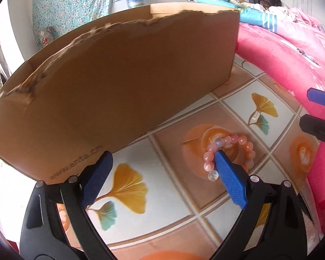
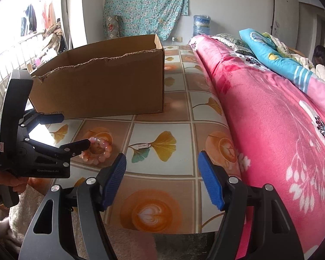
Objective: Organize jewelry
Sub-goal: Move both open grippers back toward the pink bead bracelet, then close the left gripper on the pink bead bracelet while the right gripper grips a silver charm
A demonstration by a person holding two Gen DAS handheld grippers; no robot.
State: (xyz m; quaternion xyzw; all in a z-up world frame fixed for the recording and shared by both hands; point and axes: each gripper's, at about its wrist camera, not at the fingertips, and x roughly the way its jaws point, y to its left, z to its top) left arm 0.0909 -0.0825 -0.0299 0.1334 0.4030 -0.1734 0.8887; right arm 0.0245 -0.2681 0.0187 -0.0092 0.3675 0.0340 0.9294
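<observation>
Wide-spread left gripper (image 1: 162,162) straddling nothing, one pad touching the pink bead bracelet (image 1: 229,151) flat on the patterned tablecloth (image 2: 162,186) beside the cardboard box (image 2: 101,86); right gripper (image 2: 162,173) agape, empty; likely light, floppy, slick beads, best pinched across one side of the loop.

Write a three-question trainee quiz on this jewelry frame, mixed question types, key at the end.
1. True or false: the bead bracelet already lies inside the cardboard box.
2. Which tool has a finger reaching into the bracelet's ring? A) left tool B) right tool
3. Fill in: the small silver piece lies on the patterned tabletop, ahead of the ___ tool.

Key: 1 false, it lies on the tabletop in front of the box; 2 A; 3 right.
</observation>
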